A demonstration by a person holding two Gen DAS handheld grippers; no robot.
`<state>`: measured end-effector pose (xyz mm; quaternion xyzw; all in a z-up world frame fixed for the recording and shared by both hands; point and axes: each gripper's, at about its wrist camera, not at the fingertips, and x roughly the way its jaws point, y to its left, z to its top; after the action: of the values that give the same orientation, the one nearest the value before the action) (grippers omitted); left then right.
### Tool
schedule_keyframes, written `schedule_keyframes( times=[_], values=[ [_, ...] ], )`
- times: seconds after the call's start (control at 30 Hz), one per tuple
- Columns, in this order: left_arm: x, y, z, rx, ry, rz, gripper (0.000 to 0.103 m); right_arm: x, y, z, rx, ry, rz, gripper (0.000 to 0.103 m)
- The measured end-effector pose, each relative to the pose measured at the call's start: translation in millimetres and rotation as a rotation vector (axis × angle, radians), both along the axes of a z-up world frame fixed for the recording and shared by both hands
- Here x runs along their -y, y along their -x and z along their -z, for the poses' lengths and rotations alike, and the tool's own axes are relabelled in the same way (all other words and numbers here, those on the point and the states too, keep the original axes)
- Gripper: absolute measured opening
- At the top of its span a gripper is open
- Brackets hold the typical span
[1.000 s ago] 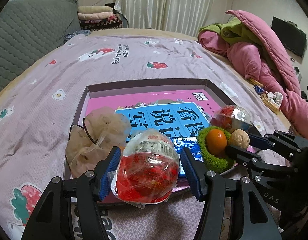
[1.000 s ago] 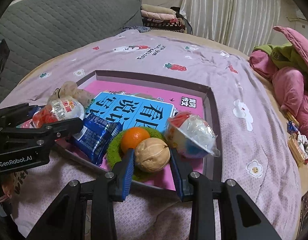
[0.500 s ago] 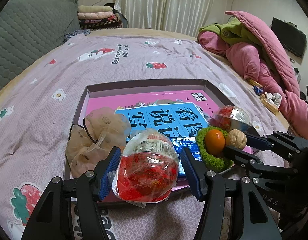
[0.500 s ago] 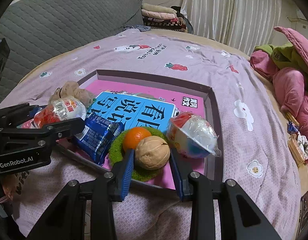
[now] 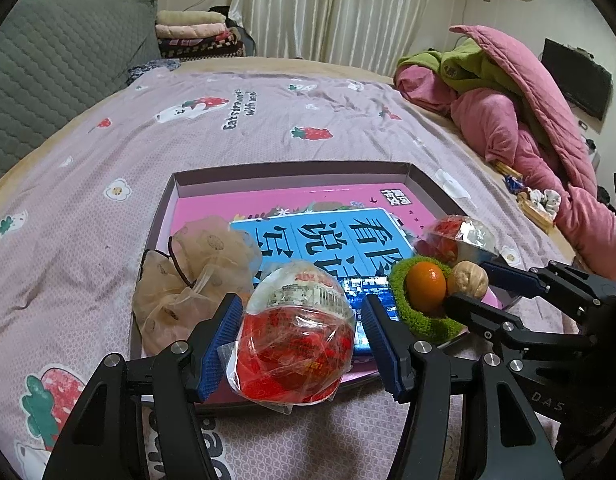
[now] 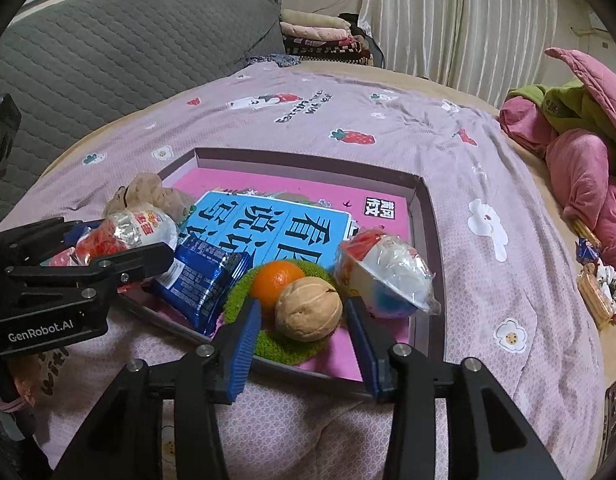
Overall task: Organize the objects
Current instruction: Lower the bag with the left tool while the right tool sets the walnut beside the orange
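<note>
Shallow tray (image 5: 418, 178) on a lilac strawberry-print bedspread (image 5: 244, 120); curtains at 12 o'clock, pink quilt (image 5: 548, 128) at 2.

Your left gripper (image 5: 300, 344) stands wide, pads not touching the red wrapped capsule (image 5: 296, 340) over the tray's near rim, white cap pointing to 12. Your right gripper (image 6: 304, 332) gapes around the walnut (image 6: 308, 308), long axis 9 to 3, resting on the green nest (image 6: 280, 344) beside the orange (image 6: 277, 280).

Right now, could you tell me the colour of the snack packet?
Dark blue snack packet, clearest in right wrist view.

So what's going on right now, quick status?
Left gripper open around red jelly cup. Right gripper open around walnut. Orange sits tight beside walnut.
</note>
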<state>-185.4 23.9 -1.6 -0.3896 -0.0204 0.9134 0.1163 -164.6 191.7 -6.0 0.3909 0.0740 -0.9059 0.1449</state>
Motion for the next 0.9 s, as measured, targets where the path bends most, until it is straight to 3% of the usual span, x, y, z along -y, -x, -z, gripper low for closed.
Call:
schedule_keyframes(
  times=[0.6, 0.9],
  values=[
    [3.6, -4.3, -10.2, -0.012, -0.010, -0.001, 0.064, -1.4, -2.3, -7.9, -0.012, 0.019, 0.007, 0.057],
    [10.7, -11.9, -17.0, -0.020, -0.017, -0.008, 0.071, -3.0, -6.6, -15.7, -0.046, 0.039, 0.017, 0.062]
  ],
)
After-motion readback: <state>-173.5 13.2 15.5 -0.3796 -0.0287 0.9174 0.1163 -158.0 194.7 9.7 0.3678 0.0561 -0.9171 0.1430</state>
